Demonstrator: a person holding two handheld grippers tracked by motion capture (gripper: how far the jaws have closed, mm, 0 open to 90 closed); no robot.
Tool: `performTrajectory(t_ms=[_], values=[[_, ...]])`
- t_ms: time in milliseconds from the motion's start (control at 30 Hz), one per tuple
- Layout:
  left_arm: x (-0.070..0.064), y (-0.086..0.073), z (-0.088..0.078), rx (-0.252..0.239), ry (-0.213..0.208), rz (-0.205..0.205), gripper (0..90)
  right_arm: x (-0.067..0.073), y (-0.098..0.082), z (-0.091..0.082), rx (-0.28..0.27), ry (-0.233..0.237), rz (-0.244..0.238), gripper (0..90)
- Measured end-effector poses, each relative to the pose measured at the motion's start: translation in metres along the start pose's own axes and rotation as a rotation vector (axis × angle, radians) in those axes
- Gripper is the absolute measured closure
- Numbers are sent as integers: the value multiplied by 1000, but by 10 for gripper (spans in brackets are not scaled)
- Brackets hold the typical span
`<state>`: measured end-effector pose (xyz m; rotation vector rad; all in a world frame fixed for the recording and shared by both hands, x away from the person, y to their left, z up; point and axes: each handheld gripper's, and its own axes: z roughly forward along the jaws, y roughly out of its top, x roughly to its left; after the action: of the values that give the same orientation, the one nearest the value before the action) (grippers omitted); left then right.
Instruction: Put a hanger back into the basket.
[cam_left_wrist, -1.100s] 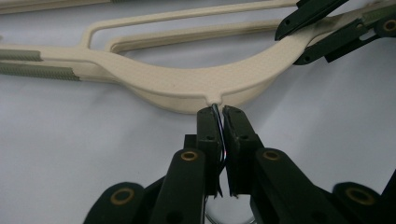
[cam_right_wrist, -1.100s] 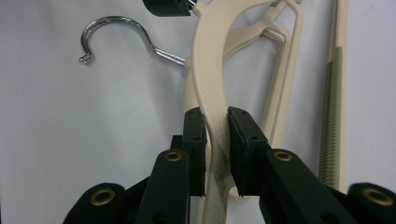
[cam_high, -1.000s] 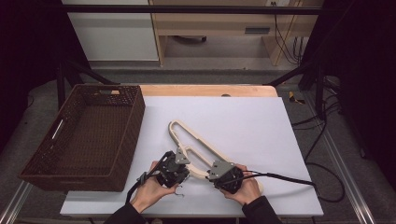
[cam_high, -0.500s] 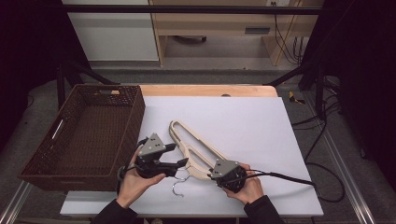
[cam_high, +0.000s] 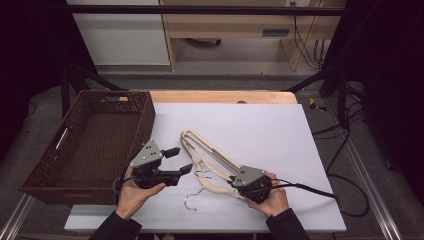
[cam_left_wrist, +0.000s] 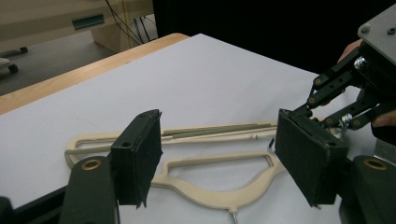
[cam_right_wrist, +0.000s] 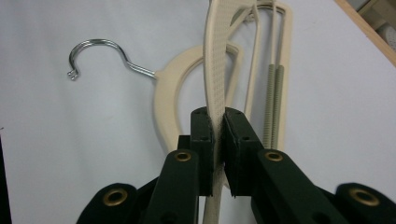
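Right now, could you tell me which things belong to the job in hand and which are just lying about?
In the job:
- hangers, one clamped in the right gripper
- left gripper, jaws open
- probably the basket

Lying about:
- floor cables
- cabinet

The left tongs (cam_left_wrist: 219, 163) stand wide apart, their two black pads raised above the white worktop (cam_left_wrist: 201, 74) with nothing between them. Beyond them lie two cream hangers (cam_left_wrist: 187, 154), overlapping, the farther one with a ribbed bar along its length. At the right edge the other tongs (cam_left_wrist: 341, 119) come in, close to the hangers' end, with a hand (cam_left_wrist: 369, 84) partly seen behind them.
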<state>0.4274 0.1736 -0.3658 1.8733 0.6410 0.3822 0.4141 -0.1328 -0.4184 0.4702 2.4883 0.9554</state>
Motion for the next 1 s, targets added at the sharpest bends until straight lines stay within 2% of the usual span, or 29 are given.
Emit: performTrajectory(t_ms=[67, 133, 200, 267, 300, 400, 467, 667, 867, 1000], values=[[1, 0, -2, -3, -5, 1, 285, -4, -2, -3, -6, -12, 3, 840], [1, -2, -5, -3, -5, 9, 283, -9, -5, -9, -16, -42, 30, 851], [2, -6, -9, 3, 1, 18, 272, -13, -6, -12, -19, -58, 26, 859], [4, -11, -12, -2, 14, 9, 271, -17, -8, -14, -30, -73, 42, 864], [7, -12, -14, -8, 16, -8, 271, -19, -9, -15, -35, -80, 46, 867], [8, -12, -15, -9, 20, -3, 263, -22, -12, -16, -44, -90, 65, 872], [6, -13, -13, 2, 17, 10, 241, -27, -15, -20, -66, -113, 76, 876], [3, -13, -10, 23, -2, 21, 207, -30, -15, -31, -119, -114, 103, 877], [2, -11, -14, 30, -7, 33, 195, -33, -14, -43, -179, -70, 133, 878], [-1, -9, -16, 36, -9, 50, 185, -33, -11, -49, -213, 28, 131, 877]])
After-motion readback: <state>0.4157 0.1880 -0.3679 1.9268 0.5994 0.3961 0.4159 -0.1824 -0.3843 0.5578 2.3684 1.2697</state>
